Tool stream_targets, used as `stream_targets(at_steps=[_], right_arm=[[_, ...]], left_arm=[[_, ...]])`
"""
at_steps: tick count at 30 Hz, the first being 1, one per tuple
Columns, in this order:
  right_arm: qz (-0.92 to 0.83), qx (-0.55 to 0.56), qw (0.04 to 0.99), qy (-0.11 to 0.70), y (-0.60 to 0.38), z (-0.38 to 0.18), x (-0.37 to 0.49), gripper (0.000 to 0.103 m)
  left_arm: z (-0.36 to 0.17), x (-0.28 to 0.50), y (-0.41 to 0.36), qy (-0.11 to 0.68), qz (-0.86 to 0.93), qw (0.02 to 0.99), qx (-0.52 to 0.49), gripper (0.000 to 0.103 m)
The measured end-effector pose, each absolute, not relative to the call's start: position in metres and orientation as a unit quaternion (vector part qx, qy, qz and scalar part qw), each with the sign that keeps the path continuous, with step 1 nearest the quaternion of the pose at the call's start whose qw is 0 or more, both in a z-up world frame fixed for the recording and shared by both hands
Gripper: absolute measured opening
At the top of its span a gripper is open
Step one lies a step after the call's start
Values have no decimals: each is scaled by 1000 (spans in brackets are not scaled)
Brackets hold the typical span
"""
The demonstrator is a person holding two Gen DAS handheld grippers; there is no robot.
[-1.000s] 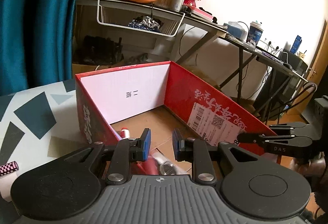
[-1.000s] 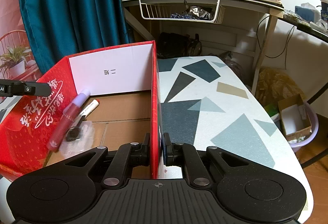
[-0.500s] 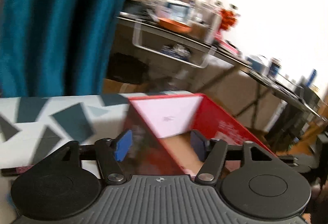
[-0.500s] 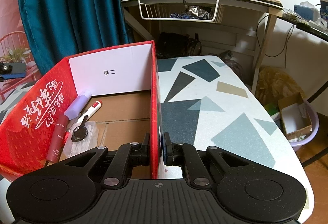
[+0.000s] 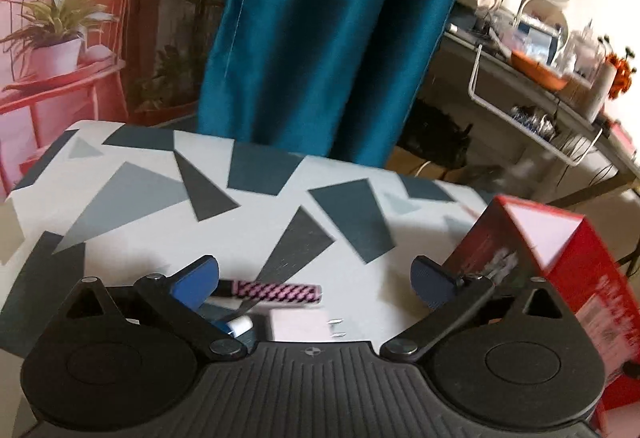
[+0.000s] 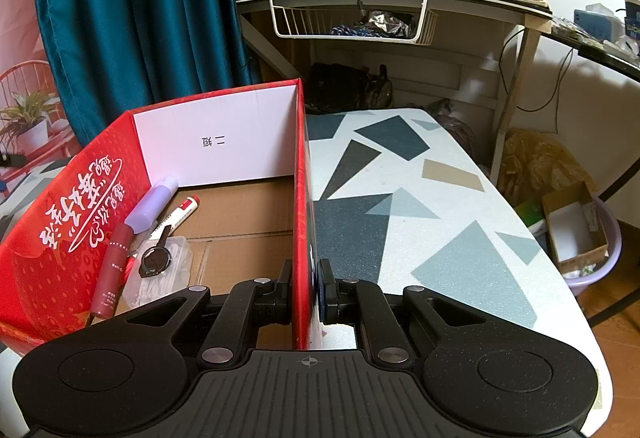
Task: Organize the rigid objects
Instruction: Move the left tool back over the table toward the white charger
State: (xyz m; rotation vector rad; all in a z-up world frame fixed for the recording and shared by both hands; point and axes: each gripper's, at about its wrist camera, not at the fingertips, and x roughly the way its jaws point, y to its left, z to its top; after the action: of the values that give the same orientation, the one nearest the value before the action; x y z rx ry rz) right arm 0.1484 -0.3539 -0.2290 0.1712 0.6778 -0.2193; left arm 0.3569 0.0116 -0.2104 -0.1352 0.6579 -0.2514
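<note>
My right gripper [image 6: 305,288] is shut on the right wall of the red cardboard box [image 6: 301,197]. Inside the box lie a dark red tube with a lilac cap [image 6: 128,238], a white marker with a red cap [image 6: 180,213] and a clear plastic case with a black ring on it [image 6: 160,266]. My left gripper [image 5: 316,280] is open wide and empty above the patterned table [image 5: 280,205]. A pink-and-black checked stick [image 5: 276,292] lies on the table between its fingers, with a blue-and-white item [image 5: 236,326] just in front. The box [image 5: 560,258] stands to the right.
A teal curtain [image 5: 328,37] hangs behind the table. A cluttered desk with a wire basket [image 6: 352,17] stands at the back. A lilac tub holding a small carton [image 6: 576,234] sits on the floor to the right. A pink chair with a potted plant [image 5: 56,33] is at left.
My left gripper has swung left, out from over the box to above the table, and opened wide. The right gripper has stayed shut on the box wall.
</note>
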Motion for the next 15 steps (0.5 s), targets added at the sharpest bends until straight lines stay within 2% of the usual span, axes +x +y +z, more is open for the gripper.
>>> stream_targets(at_steps=[6,10,15], right_arm=[[-108,84,933,332,-354,-229,148,10],[-106,80,933,334,-354,-229,148,10],[-104,83,934,330,-355,-229,148,10]], left_arm=[[-230,352,0,320,-115,939,-56,101],[-250,350,-10,325,-92,940,-52,85],[-263,350,-12,325,-84,941,-37,76]])
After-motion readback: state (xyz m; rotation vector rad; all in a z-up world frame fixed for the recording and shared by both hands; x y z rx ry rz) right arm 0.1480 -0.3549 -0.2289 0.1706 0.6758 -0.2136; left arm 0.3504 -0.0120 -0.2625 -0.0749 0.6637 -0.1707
